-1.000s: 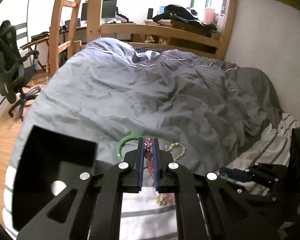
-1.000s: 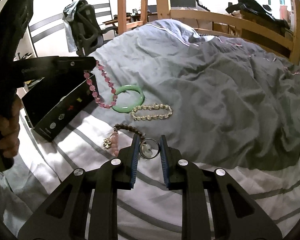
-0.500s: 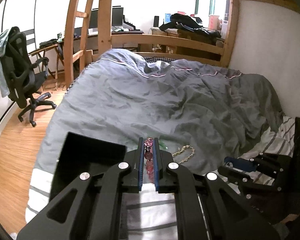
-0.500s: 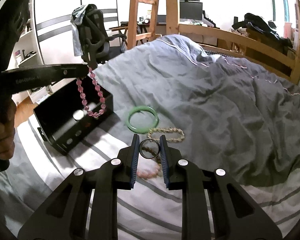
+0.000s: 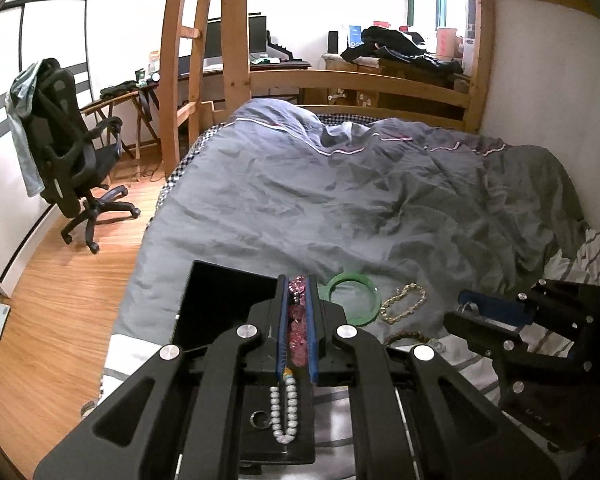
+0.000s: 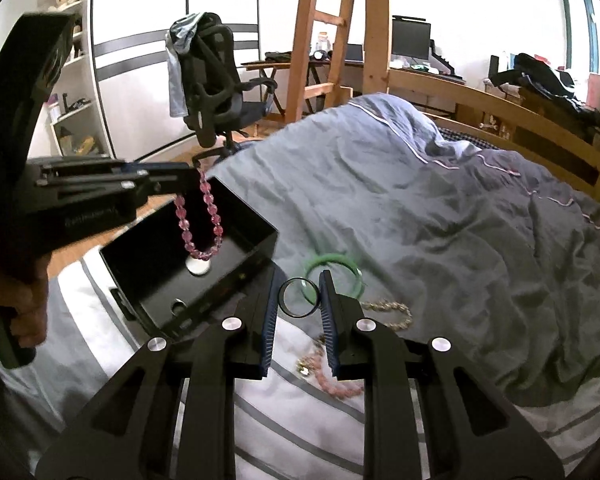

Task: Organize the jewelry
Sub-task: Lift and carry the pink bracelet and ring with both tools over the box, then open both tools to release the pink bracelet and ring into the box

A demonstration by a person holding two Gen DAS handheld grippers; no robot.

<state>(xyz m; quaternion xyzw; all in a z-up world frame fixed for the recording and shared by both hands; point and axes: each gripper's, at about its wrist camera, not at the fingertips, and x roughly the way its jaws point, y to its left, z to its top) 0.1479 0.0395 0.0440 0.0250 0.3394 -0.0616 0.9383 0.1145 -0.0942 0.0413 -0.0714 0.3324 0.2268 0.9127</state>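
Note:
My left gripper (image 5: 297,284) is shut on a pink bead bracelet (image 5: 296,314). In the right wrist view that bracelet (image 6: 200,228) hangs as a loop from the left gripper (image 6: 194,178) over the open black box (image 6: 256,258). A white bead strand (image 5: 284,412) shows below the jaws, apparently inside the box (image 5: 224,300). My right gripper (image 6: 300,280) is shut on a dark ring (image 6: 288,310), held above the bed just right of the box. On the bed lie a green bangle (image 6: 336,262), a pale gold bracelet (image 6: 388,308) and another pink bracelet (image 6: 334,386).
The box stands at the bed's near left corner on a striped sheet (image 6: 300,432). A rumpled grey duvet (image 5: 340,200) covers the bed beyond. A brown bead bracelet (image 5: 406,336) lies near the sheet's edge. A hand (image 6: 24,300) grips the left tool. Office chair (image 5: 68,160) stands on the floor.
Both grippers have risen. The left one carried the pink bracelet off the bed to above the open box. The right one lifted the ring and moved toward the box.

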